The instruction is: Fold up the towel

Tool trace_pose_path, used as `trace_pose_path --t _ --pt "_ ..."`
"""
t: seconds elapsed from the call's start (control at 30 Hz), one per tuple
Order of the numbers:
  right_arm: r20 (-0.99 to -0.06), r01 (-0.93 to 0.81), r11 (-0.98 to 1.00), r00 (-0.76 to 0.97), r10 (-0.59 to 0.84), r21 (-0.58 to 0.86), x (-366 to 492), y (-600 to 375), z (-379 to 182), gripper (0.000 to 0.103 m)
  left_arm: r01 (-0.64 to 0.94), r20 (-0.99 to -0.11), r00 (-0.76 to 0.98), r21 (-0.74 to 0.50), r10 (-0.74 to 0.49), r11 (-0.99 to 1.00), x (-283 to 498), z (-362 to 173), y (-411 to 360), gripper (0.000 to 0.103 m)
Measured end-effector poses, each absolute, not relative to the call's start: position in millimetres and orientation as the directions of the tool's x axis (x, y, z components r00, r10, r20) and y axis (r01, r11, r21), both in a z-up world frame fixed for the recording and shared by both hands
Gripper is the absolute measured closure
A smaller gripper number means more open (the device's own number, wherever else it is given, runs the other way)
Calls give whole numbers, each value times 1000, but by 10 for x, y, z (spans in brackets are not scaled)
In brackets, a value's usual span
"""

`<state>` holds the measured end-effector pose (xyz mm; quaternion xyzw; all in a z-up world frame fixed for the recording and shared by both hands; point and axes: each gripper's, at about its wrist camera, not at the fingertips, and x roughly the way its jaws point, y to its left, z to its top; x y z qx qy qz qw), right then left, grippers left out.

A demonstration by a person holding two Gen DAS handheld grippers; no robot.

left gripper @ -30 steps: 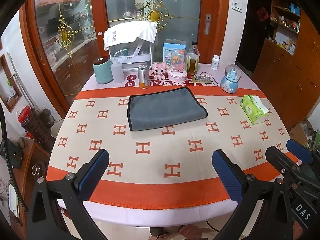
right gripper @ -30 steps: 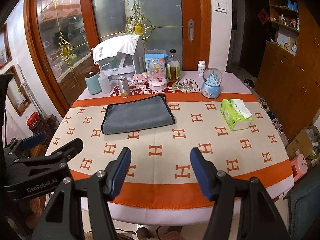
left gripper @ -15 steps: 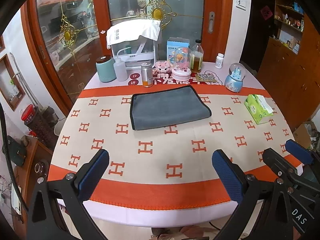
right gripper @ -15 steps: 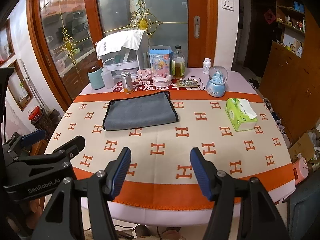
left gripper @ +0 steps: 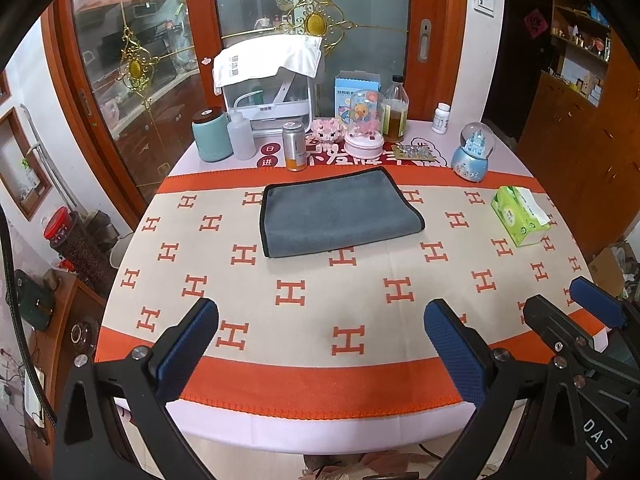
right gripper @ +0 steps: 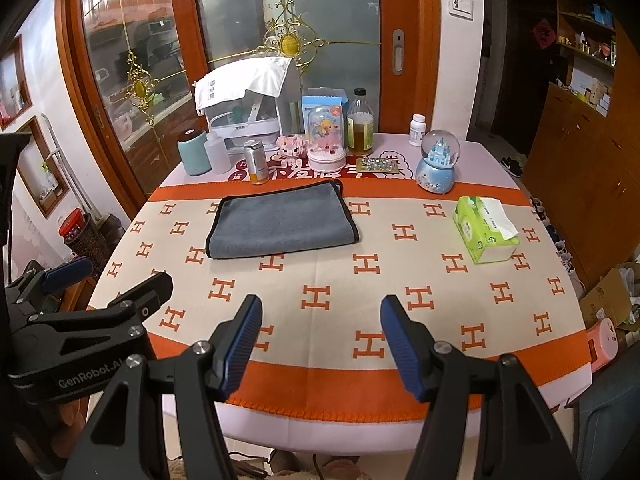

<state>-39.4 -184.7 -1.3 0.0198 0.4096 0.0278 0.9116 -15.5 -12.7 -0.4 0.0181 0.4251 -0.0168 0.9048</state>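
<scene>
Lying well ahead toward the table's far edge, the towel runs left-to-right. Left gripper and right gripper hover at the near edge, jaws spread, empty, about equally far off.

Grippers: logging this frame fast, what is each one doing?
Left gripper: open, holding nothing, apart from the towel.
Right gripper: open, holding nothing.

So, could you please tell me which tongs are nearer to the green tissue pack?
Right. The right tongs hang open over the table's near edge, on the side of the tissue pack; the left tongs, also open, sit farther to the left.
</scene>
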Motion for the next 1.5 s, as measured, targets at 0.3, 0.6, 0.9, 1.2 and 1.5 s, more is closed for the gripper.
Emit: trace_pose_path --t 0.3,0.6,0.9,1.2,1.5 --pt "-743 -47 997 665 78 63 -369 -1826 -22 41 45 -770 638 18 -15 999 -149 3 -132 1" --pt "-738 -66 996 668 93 65 -349 -1808 -26 41 46 -775 632 22 -12 999 -205 -56 -126 1" --pt "-740 -68 995 666 96 68 -339 -1800 -33 41 45 -778 628 23 -10 999 -222 -94 -108 1" --pt "-741 -68 995 665 96 69 -338 -1801 -35 41 46 -781 624 21 -12 999 -219 -102 -100 1" --pt "-740 -69 995 665 97 68 -338 -1783 -39 41 48 -785 619 18 -15 999 -220 -103 -74 1"
